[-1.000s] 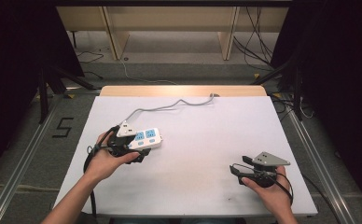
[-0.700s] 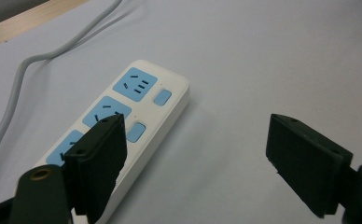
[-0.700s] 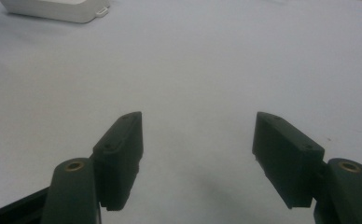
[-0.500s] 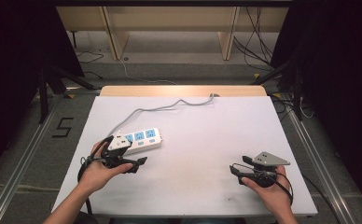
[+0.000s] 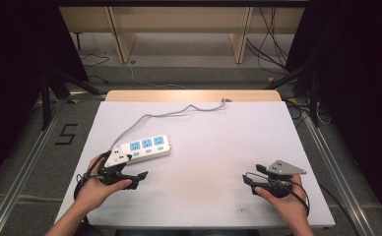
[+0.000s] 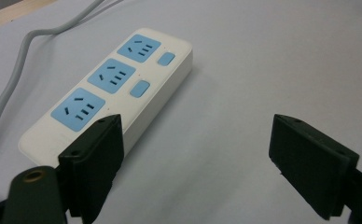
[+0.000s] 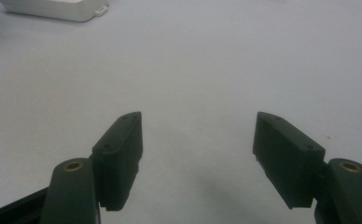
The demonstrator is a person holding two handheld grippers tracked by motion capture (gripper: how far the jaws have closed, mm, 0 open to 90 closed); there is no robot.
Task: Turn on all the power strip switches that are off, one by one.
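High view shows me the white rectangular plastic power strip [image 5: 144, 147] with three blue sockets lying flat on the left half of the white counter [image 5: 218, 132], its grey cable [image 5: 172, 114] curling away to the far edge. My left hand-held gripper [image 5: 141, 175] sits just near of the strip's left end, apart from it, jaws spread wide with nothing between them. From the left gripper view I see the strip [image 6: 109, 88] beyond the left jaw, two blue switches beside the sockets. My right hand-held gripper [image 5: 247, 179] rests at the near right, well apart from the strip, also wide and empty over bare counter [image 7: 193, 70]; one corner of the strip [image 7: 58, 9] shows far left there.
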